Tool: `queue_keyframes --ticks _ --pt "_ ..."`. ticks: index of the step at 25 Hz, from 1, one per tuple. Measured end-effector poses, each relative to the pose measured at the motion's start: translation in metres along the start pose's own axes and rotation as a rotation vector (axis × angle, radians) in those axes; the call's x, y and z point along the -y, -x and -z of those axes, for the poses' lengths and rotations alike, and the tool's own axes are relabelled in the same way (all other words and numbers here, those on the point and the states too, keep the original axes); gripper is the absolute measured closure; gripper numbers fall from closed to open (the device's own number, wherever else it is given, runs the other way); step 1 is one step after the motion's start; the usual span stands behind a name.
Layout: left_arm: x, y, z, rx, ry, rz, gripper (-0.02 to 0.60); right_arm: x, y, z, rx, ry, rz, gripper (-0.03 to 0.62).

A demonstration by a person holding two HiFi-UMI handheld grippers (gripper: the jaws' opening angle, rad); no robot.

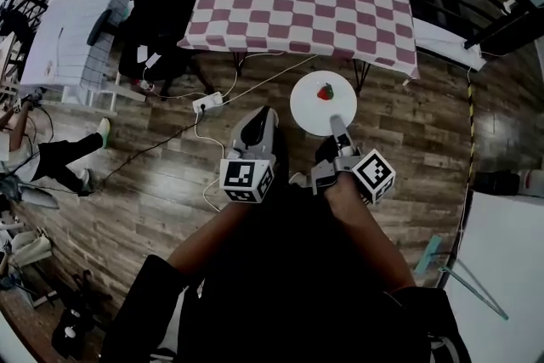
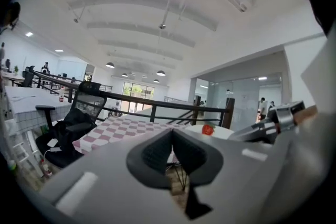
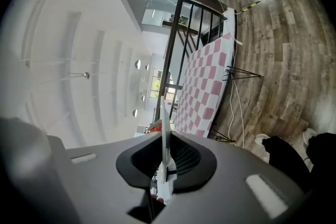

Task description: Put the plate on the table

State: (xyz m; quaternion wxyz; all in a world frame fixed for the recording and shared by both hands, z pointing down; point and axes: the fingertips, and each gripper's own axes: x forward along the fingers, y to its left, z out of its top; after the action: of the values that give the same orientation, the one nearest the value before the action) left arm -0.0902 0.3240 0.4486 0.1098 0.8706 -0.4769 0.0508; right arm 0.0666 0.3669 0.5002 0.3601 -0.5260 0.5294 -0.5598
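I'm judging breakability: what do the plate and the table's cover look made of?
The plate: white, smooth, thin-rimmed; ceramic or melamine, I cannot tell which. The table cover: pink-and-white checked, probably cloth, since its edges hang limp over the sides.

In the head view we are losing the near rim of the plate under the right gripper. The small red item on the plate is looking like a strawberry, but it is too small to confirm. In the right gripper view we are seeing the plate edge-on only. The picture's left edge is cutting off a person, leaving only legs and a shoe.
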Motion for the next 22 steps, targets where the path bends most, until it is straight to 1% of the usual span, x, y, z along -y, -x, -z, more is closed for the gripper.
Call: queue_keyframes --ticks 6,9,11,13,18,22 --pt "-0.01 -0.033 0.012 -0.036 0.02 0.011 0.572 0.005 -0.024 -0.007 -0.018 -0.006 -0.002 0.574" --pt "-0.013 -0.06 0.006 -0.029 0.017 0.02 0.572 0.01 -0.037 -0.023 -0.013 -0.015 0.03 0.574" --pt "-0.015 -0.076 0.0 -0.017 0.018 0.029 0.572 0.008 -0.049 -0.032 -0.004 -0.017 0.035 0.574" --pt "-0.019 -0.095 -0.004 -0.009 0.024 0.04 0.572 0.003 -0.068 -0.038 -0.004 -0.015 0.026 0.574" --pt "-0.04 -0.154 -0.021 0.006 0.04 0.051 0.572 -0.005 -0.127 -0.061 -0.028 0.018 0.066 0.574" --pt "-0.068 -0.196 -0.043 0.02 0.042 0.04 0.572 -0.025 -0.185 -0.075 -0.037 0.002 0.03 0.574"
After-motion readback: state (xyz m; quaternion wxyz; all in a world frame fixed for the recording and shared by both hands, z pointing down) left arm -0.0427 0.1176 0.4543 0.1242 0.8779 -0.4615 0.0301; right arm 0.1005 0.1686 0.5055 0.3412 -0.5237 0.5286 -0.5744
